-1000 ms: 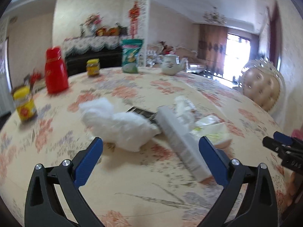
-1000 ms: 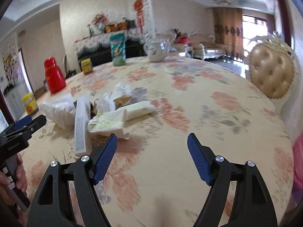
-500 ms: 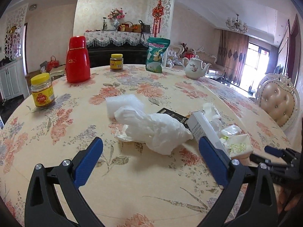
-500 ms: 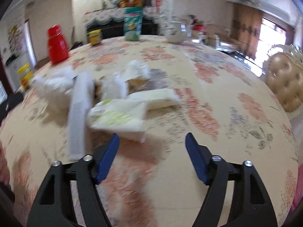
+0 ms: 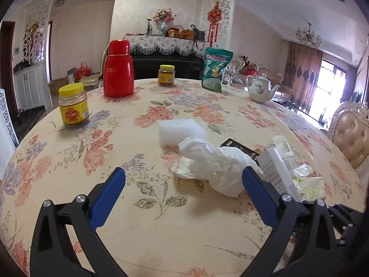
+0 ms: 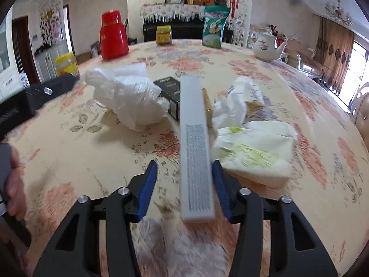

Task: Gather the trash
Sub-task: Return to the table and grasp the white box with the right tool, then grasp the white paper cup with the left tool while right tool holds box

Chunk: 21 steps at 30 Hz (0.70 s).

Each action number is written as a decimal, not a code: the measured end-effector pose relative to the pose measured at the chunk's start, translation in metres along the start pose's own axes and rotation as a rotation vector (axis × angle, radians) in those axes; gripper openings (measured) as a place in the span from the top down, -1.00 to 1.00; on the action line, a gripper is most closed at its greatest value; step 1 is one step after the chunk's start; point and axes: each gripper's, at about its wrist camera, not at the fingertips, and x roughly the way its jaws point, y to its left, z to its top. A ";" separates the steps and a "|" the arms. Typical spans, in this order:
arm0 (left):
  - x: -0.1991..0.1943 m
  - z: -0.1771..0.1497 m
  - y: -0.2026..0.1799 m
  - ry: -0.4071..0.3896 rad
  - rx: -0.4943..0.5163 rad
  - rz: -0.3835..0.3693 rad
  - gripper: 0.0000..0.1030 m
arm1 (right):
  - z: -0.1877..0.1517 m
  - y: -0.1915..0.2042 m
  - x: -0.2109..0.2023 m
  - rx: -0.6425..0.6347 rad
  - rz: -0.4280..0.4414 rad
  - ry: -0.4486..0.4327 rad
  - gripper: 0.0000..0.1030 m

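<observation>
Trash lies on the floral table (image 5: 129,219): a crumpled white plastic bag (image 5: 216,166) (image 6: 131,99), a white foam block (image 5: 180,131), a black box (image 6: 170,92), crumpled tissue (image 6: 237,103), a stained napkin (image 6: 256,150) and a long white box (image 6: 196,147) (image 5: 276,173). My left gripper (image 5: 182,198) is open and empty, just short of the plastic bag. My right gripper (image 6: 184,184) has its jaws part closed around the near end of the long white box, which touches the right pad; a gap remains at the left pad.
A red thermos (image 5: 118,69), two yellow-lidded jars (image 5: 73,105) (image 5: 166,75), a green snack bag (image 5: 215,72) and a white teapot (image 5: 261,90) stand at the table's far side. A padded chair (image 5: 352,136) is at the right edge.
My right gripper moved forward and left over the long white box and its jaws narrowed around it. My left gripper swung left and rose slightly, staying open.
</observation>
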 end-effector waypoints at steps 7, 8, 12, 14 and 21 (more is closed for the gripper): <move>0.003 -0.003 -0.004 0.006 0.018 -0.003 -0.90 | 0.005 -0.001 -0.004 0.025 0.013 -0.036 0.49; 0.004 -0.004 -0.006 0.008 0.025 -0.006 -0.90 | 0.004 -0.004 -0.010 0.037 0.016 -0.052 0.49; 0.006 -0.008 -0.014 0.016 0.058 -0.025 -0.90 | -0.002 -0.028 -0.041 0.102 0.000 -0.130 0.49; 0.008 -0.011 -0.020 0.026 0.077 -0.043 -0.89 | -0.007 -0.044 -0.059 0.138 -0.042 -0.172 0.49; 0.006 -0.026 -0.051 0.031 0.174 -0.126 -0.89 | -0.025 -0.121 -0.052 0.336 -0.134 -0.080 0.49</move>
